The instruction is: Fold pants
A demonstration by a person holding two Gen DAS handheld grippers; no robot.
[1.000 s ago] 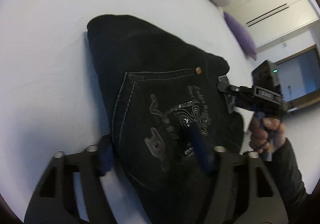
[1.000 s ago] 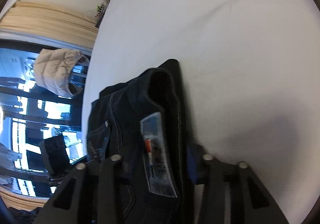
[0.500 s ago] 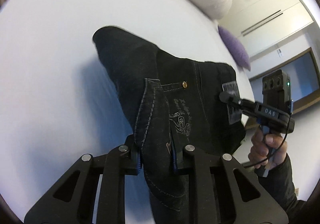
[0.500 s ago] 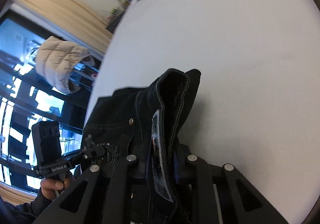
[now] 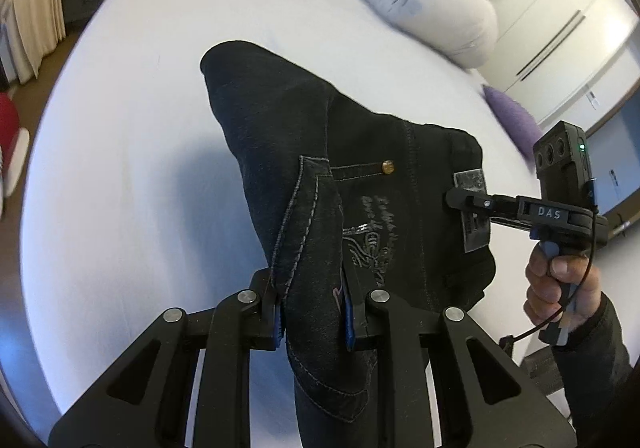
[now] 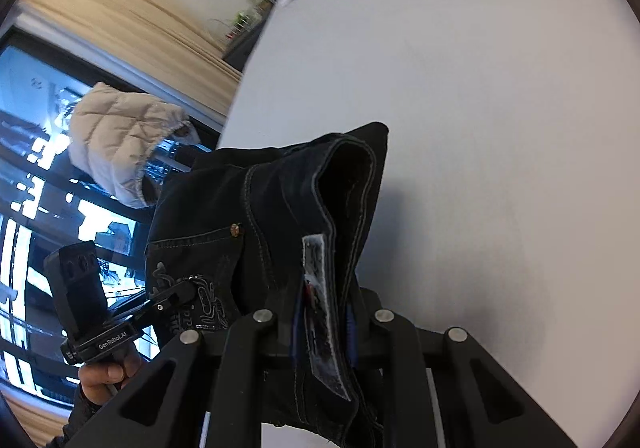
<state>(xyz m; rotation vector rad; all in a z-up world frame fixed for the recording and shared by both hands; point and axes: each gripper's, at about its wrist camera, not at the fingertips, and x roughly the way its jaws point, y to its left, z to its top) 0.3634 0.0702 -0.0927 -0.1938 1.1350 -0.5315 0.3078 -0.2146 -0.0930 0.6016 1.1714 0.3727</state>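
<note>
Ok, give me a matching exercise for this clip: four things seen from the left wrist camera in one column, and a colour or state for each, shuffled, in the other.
Things:
1. pants
2. left gripper
3. small cushion
4. long pillow

Colour or state:
A. purple, at the far right edge of the bed
B. black denim, lifted off the sheet
C. pale, lying at the head of the bed
D. shut on the back pocket area

Pairs: 1-B, 2-D, 3-A, 4-C
</note>
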